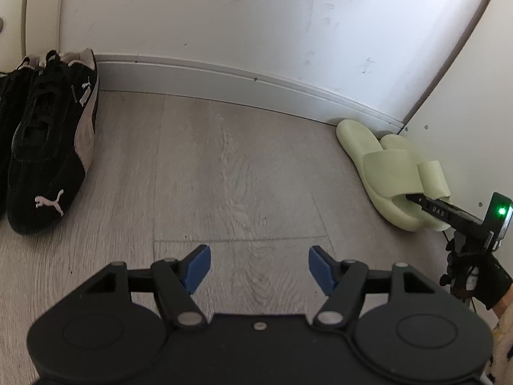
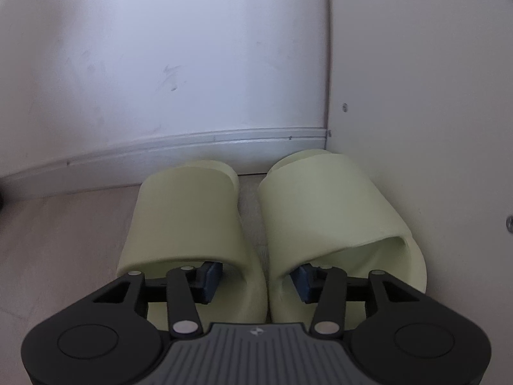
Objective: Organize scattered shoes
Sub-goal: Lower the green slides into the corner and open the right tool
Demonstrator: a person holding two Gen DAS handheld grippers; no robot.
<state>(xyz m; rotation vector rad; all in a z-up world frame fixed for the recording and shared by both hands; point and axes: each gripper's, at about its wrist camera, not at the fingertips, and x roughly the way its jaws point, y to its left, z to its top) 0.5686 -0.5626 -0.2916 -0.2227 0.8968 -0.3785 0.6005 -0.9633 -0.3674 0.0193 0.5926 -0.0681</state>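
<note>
Two pale green slides stand side by side in the corner, the left slide (image 2: 186,211) and the right slide (image 2: 320,205), toes toward the skirting board. My right gripper (image 2: 256,280) straddles their inner walls, one blue pad inside each strap opening, with a gap between each pad and the wall, so it is open. In the left wrist view the slides (image 1: 384,166) lie at the right with a black finger (image 1: 433,210) reaching into them. My left gripper (image 1: 259,266) hangs open over bare floor, holding nothing. A black and cream sneaker (image 1: 51,147) stands at the left by the wall, its partner (image 1: 6,122) beside it.
A white wall with a skirting board (image 1: 224,80) runs along the back. A white panel (image 2: 416,112) with screw heads closes the right side, touching the right slide. A gloved hand (image 1: 477,276) holds the right gripper. Grey wood floor (image 1: 224,166) lies between sneakers and slides.
</note>
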